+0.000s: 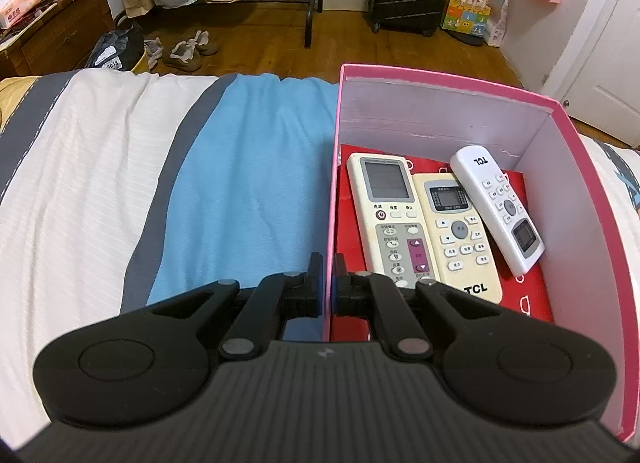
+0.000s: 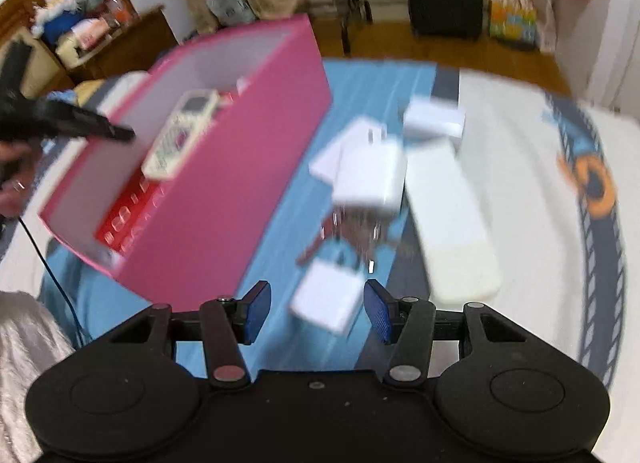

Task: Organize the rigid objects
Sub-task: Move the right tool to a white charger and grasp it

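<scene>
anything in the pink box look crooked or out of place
Yes. In the pink cardboard box, the white TCL remote lies diagonally, turned the opposite way to the two cream remotes beside it, which lie straight and side by side. Its lower part seems to overlap the nearer cream one.

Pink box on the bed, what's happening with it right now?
The left gripper has its jaws shut on the near wall of the pink box, steadying it. Three remote controls already lie inside. The right gripper, jaws open and empty, hangs over a small white charger, with more white items beyond it on the blue bedcover.
</scene>
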The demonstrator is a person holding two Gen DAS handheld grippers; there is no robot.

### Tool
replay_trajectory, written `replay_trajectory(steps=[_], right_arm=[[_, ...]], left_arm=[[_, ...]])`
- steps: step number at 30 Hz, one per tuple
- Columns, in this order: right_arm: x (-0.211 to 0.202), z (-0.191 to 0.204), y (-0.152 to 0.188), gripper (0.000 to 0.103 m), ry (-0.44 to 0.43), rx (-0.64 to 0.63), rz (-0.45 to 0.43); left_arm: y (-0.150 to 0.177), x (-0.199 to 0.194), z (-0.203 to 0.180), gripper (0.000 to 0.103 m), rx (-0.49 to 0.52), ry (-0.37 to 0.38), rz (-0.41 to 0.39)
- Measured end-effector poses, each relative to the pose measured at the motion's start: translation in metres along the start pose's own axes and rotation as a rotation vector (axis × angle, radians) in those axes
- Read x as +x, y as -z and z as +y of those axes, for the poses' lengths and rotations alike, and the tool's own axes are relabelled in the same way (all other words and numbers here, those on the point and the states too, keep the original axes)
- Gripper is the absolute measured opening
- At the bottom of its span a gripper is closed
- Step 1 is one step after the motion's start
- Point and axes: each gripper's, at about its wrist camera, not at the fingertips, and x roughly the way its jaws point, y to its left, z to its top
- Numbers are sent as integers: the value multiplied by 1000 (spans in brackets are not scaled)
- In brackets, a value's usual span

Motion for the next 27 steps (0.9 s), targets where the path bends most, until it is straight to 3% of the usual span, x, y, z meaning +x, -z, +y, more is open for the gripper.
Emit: replay_trajectory(steps=[3, 6, 8, 9, 11, 13, 21, 24, 27], right_arm=[[18, 2, 7, 57, 23, -3, 40], [34, 4, 7, 70, 52, 34, 24], [40, 5, 6, 73, 71, 93, -19], [43, 8, 7, 71, 97, 94, -28], [43, 19, 9, 57, 168, 39, -32], [41, 24, 12, 56, 207, -11, -37], [21, -9, 9, 54, 111, 184, -32], [3, -24, 6, 53, 22, 313, -72], [-26, -17, -4, 52, -26, 311, -147]], left_arm=[[0, 0, -1, 4, 6, -2, -2], [1, -1, -1, 4, 16, -5, -5], [1, -1, -1, 4, 15, -5, -6], [0, -1, 0, 4, 12, -4, -4], [0, -2, 0, 4, 6, -1, -4], [1, -2, 0, 4, 11, -2, -8], [0, -3, -2, 4, 9, -2, -11], [-1, -5, -3, 4, 12, -6, -20], [-1, -6, -2, 3, 15, -5, -22]])
